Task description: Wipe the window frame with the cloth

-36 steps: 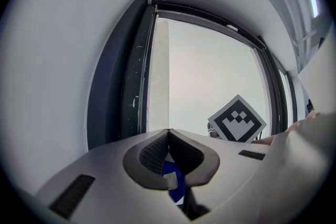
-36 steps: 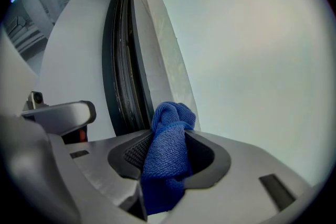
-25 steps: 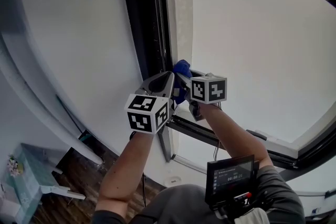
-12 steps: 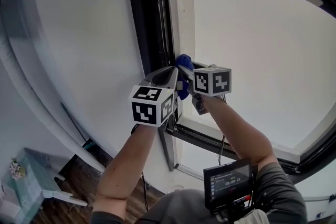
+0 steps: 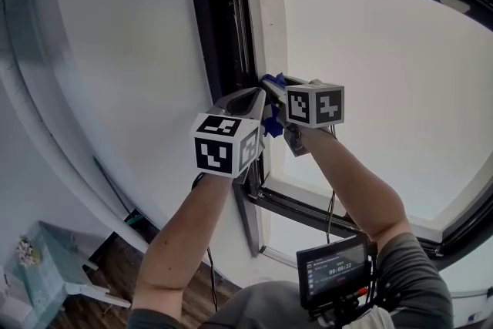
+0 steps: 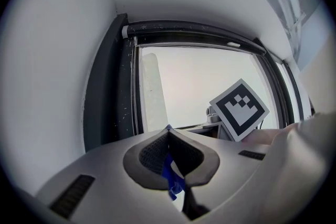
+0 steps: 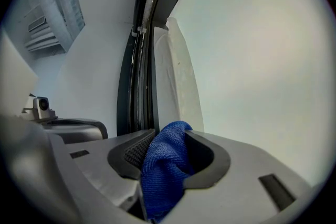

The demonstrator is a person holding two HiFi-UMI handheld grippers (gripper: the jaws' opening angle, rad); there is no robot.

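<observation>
A blue cloth [image 5: 269, 124] [image 7: 165, 165] is bunched between my two grippers, which meet at the black vertical window frame [image 5: 223, 35]. My right gripper [image 5: 271, 85] [image 7: 170, 131] is shut on a thick fold of it, with the frame [image 7: 137, 81] just beyond the tips. My left gripper [image 5: 256, 95] [image 6: 169, 136] is shut on a thin blue edge of the cloth [image 6: 169, 176], facing the frame [image 6: 107, 97] and its top corner. Whether the cloth touches the frame is hidden by the jaws.
A white wall [image 5: 115, 50] lies left of the frame and a bright pane [image 5: 385, 58] to its right. The frame's lower bar [image 5: 308, 208] runs under my arms. A small screen [image 5: 333, 270] hangs at my chest. A pale table [image 5: 46, 273] stands far below.
Both grippers have moved up along the vertical frame with the cloth still held between them. The frame's top corner has come into the head view.
</observation>
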